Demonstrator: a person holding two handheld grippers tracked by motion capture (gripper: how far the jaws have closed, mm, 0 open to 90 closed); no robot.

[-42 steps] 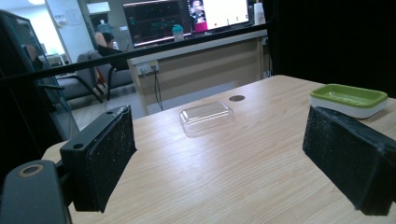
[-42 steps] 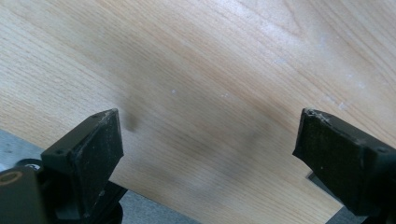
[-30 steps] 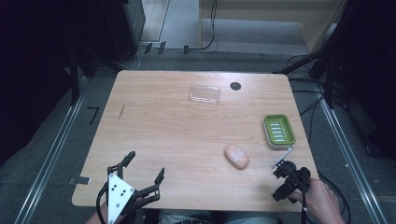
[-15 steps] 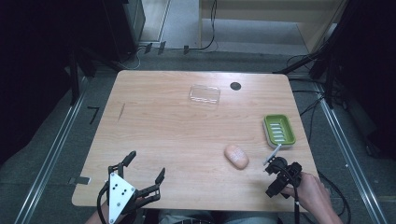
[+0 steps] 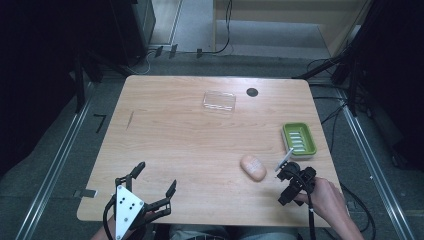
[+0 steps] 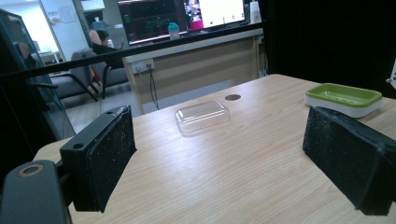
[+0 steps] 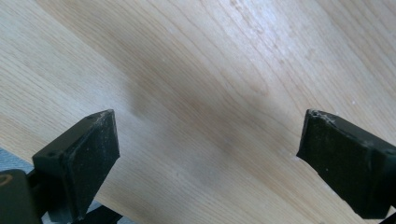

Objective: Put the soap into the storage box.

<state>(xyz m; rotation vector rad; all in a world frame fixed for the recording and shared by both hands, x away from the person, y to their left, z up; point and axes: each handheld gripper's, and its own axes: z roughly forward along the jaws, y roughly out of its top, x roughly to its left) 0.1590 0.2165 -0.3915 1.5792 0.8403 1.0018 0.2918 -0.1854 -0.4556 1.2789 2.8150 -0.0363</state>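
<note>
We see a light wood table. On it: clear plastic lid upper centre, small dark round spot just right of it, green soap dish at right edge, pink soap bar lower right, near the dish.

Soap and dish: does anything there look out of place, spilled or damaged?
Only the placement: the soap lies bare on the table, beside the green dish and apart from it. The clear lid sits alone near the far edge. Nothing looks spilled or broken.
</note>
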